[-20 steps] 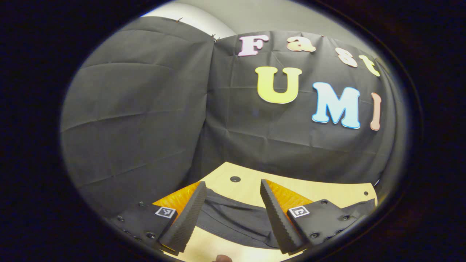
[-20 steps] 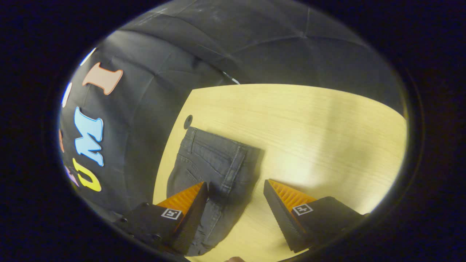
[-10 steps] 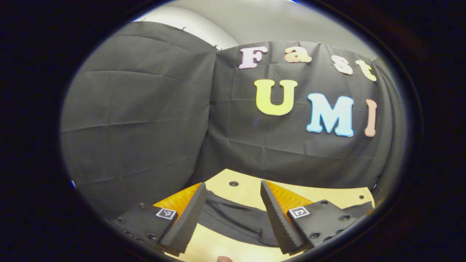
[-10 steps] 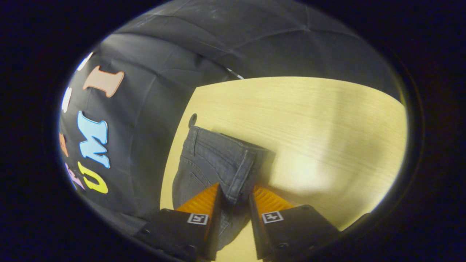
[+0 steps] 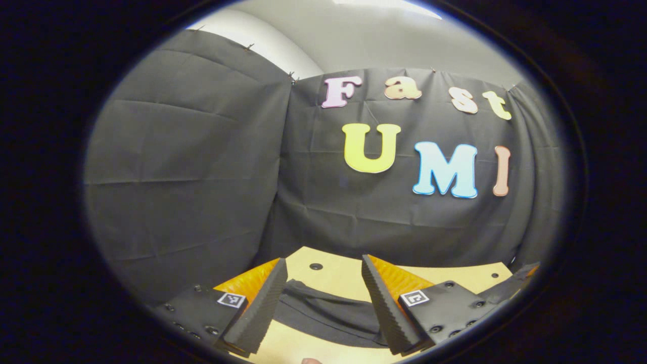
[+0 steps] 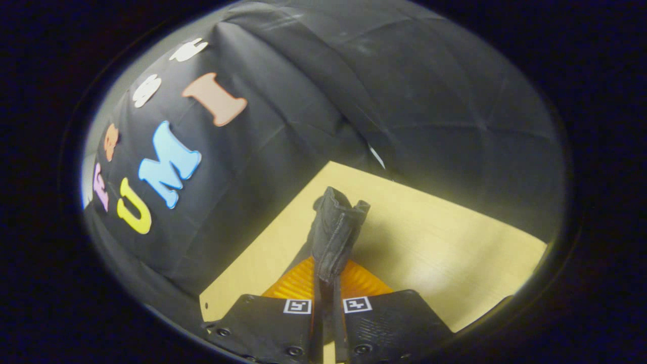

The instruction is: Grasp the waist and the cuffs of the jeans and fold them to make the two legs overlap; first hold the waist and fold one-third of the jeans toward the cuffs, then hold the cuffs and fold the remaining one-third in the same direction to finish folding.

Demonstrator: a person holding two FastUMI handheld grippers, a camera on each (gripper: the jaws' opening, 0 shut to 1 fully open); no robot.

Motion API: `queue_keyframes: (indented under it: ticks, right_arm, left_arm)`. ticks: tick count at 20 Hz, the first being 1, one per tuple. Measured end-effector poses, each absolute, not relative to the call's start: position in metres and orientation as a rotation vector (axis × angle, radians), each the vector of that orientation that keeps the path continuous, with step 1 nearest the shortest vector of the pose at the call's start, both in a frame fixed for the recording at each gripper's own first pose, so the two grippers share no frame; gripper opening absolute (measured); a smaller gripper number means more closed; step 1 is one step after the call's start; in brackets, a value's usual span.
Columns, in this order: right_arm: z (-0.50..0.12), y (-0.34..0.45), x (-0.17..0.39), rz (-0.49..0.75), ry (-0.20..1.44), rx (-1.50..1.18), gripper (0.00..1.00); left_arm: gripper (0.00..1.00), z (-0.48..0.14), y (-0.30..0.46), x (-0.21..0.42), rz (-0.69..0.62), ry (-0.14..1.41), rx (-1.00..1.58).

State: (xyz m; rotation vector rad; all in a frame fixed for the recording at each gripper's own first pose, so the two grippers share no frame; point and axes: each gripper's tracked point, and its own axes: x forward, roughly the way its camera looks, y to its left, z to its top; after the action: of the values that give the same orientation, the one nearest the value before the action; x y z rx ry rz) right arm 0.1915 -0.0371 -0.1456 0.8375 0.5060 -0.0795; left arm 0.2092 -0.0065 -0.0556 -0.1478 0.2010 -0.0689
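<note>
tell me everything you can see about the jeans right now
The jeans are dark grey denim with visible stitched seams. In the right gripper view a bunched end stands up above the wooden table, pinched between the shut fingers of the right gripper. In the left gripper view another part lies flat on the table between the open left gripper fingers, ungrasped.

You are working in a recording booth, not a home. Creased black cloth walls (image 5: 192, 167), pinned along their top edge, close in a pale wooden tabletop (image 6: 445, 242) with small drilled holes (image 5: 316, 266).
</note>
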Motion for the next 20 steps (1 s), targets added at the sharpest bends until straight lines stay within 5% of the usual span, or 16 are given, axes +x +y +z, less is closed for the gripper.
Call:
queue_keyframes:
  ticks: [12, 20]
  right_arm:
    - [-0.022, 0.189, 0.173, 0.251, 0.225, 0.399, 0.07]
    - [-0.086, 0.331, 0.143, 0.51, 0.311, 0.302, 0.07]
  left_arm:
    - [0.96, -0.06, 0.019, 0.212, -0.121, 0.188, -0.192]
    - [0.96, -0.062, 0.035, 0.2, -0.142, 0.127, -0.151]
